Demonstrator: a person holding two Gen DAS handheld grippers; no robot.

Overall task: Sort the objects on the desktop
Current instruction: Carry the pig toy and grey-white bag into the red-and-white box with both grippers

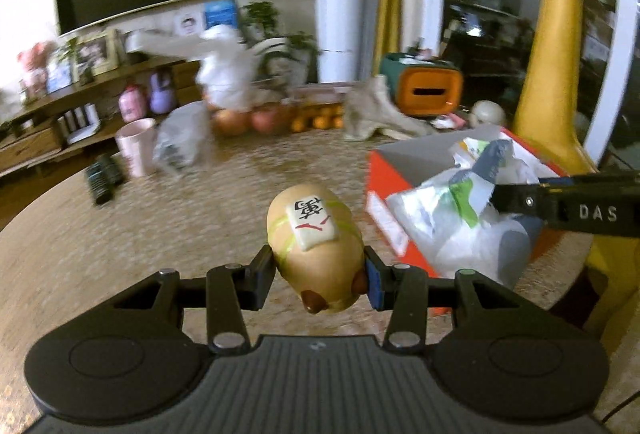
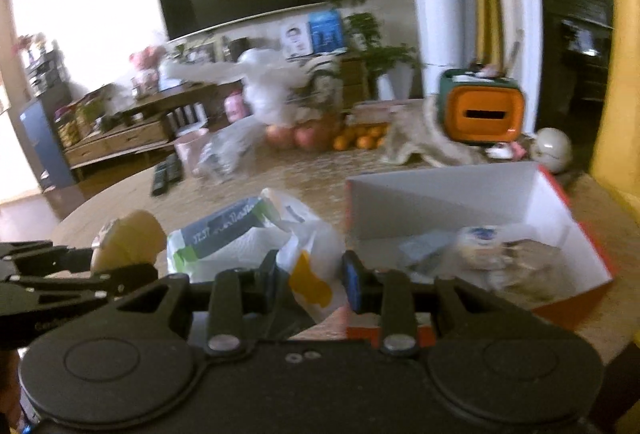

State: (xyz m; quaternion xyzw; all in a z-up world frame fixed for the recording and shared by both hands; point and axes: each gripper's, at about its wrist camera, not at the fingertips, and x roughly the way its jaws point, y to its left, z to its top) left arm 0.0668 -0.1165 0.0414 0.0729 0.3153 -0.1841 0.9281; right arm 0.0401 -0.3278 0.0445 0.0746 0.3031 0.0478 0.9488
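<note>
Tan and egg-shaped, the mahjong-tile toy (image 1: 316, 254) sits clamped between the left gripper's (image 1: 318, 276) pads, the orange-sided cardboard box (image 2: 576, 234) ahead to its right. The right gripper (image 2: 310, 280) is pinched on a white plastic bag of tissue packs (image 2: 256, 234), just left of that box. I judge sorting midway: some items already lie inside, both loads undelivered. Only the right wrist view shows the box's contents; the left shows a remote (image 1: 102, 179) and pink cup (image 1: 136, 145) waiting

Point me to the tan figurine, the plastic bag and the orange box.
tan figurine (image 1: 316, 254), left wrist view, on its body below the white tile.
plastic bag (image 2: 296, 234), right wrist view, on its white upper side.
orange box (image 2: 440, 193), right wrist view, on its white inner wall.
</note>
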